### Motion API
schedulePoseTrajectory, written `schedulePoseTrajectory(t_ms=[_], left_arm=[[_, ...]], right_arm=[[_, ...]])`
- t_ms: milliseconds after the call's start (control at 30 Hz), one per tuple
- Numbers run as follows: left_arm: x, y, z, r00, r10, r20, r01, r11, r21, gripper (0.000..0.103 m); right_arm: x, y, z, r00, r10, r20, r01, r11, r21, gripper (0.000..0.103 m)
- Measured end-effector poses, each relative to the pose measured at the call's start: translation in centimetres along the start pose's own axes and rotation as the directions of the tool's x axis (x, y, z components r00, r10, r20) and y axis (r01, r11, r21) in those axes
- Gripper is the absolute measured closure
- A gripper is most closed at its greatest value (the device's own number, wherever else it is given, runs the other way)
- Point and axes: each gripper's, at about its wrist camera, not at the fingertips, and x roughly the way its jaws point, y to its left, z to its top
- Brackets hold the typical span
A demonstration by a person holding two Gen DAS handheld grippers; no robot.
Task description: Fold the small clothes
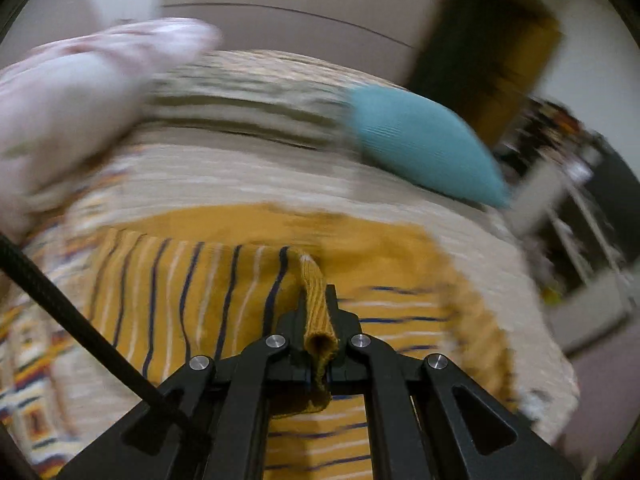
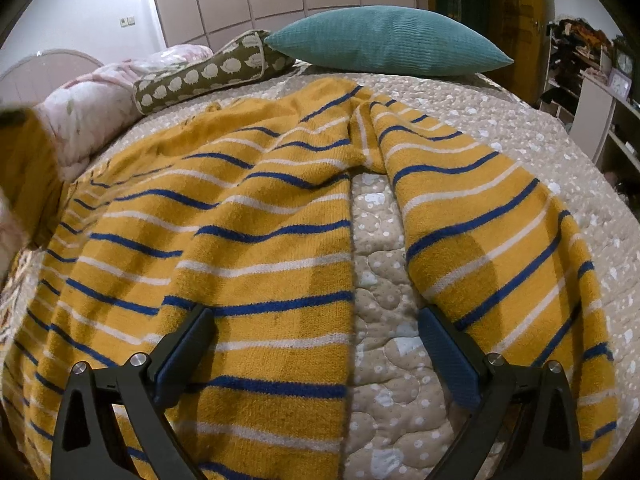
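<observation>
A mustard-yellow knitted sweater (image 2: 248, 240) with blue and white stripes lies spread on the quilted bedspread (image 2: 500, 120); one part, likely a sleeve (image 2: 480, 220), lies off to the right with a strip of quilt between. My right gripper (image 2: 316, 320) is open just above the sweater, one finger over the body, the other over the right part. In the blurred left wrist view my left gripper (image 1: 316, 304) is shut on a ribbed yellow edge (image 1: 314, 300) of the sweater (image 1: 180, 280) and holds it above the bed.
A teal cushion (image 2: 384, 40) and an olive patterned bolster (image 2: 208, 72) lie at the far side of the bed, with a pink floral quilt (image 2: 92, 112) at the left. Shelves (image 2: 592, 80) stand at the right. A black cable (image 1: 80, 320) crosses the left wrist view.
</observation>
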Motion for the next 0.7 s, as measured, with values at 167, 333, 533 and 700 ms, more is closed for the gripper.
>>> schedulePoseTrajectory(t_ms=[167,333,533,700], left_arm=[[3.2,-5.9,-0.5,0.984,-0.164,-0.076,0.163,0.987,-0.013,0.077],[-0.3,-3.8,-3.5,0.993,-0.112,-0.044,0.111,0.993,-0.025,0.050],[-6.1,3.2,-9.6,0.972,0.233,0.009,-0.231,0.969,-0.083,0.040],[-9.1,12.6,-15.7,0.946,0.321,-0.046,-0.318,0.893,-0.318,0.039]], right_arm=[[-0.3,-0.6,-0.1,0.999,0.048,0.014,-0.048,0.998,0.032,0.000],[-0.4,-0.9,-0.2,0.997,0.072,0.021,-0.073,0.996,0.047,0.000],[-0.7,-1.4,-0.2,0.994,0.105,0.030,-0.106,0.992,0.071,0.000],[-0.8,-1.7,-0.3,0.991,0.128,0.038,-0.131,0.987,0.087,0.000]])
